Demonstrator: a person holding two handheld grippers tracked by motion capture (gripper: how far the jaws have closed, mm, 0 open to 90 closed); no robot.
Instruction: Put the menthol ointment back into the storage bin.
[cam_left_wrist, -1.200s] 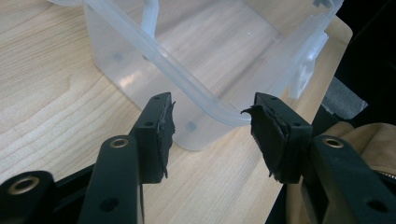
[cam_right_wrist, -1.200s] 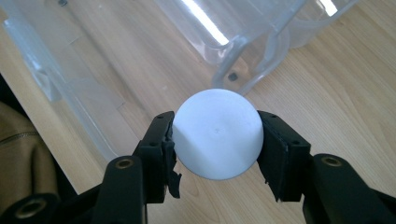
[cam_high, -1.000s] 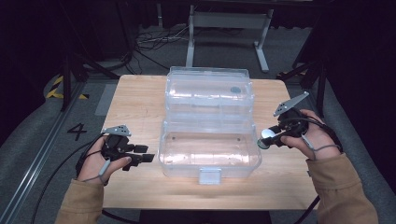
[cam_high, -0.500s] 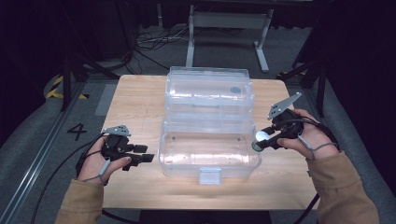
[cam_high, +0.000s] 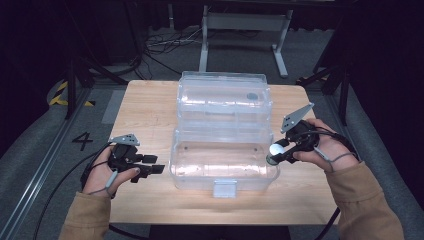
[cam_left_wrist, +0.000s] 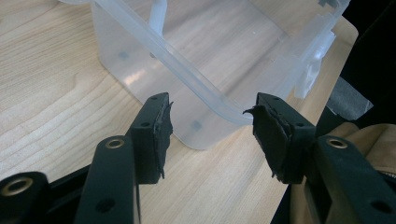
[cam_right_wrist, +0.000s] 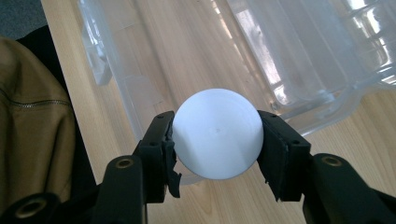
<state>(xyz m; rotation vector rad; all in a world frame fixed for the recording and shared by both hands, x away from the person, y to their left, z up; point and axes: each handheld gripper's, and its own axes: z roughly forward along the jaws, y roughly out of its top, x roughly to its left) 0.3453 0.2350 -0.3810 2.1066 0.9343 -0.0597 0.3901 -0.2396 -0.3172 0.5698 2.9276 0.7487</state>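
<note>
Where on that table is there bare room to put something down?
Bare wood lies left of the clear box, beyond the left gripper, and along the near edge beside its latch. The right side is crowded by the right gripper holding a white ball.

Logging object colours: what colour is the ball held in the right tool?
White, plain, no pattern. The ball shows best in the right gripper view.
</note>
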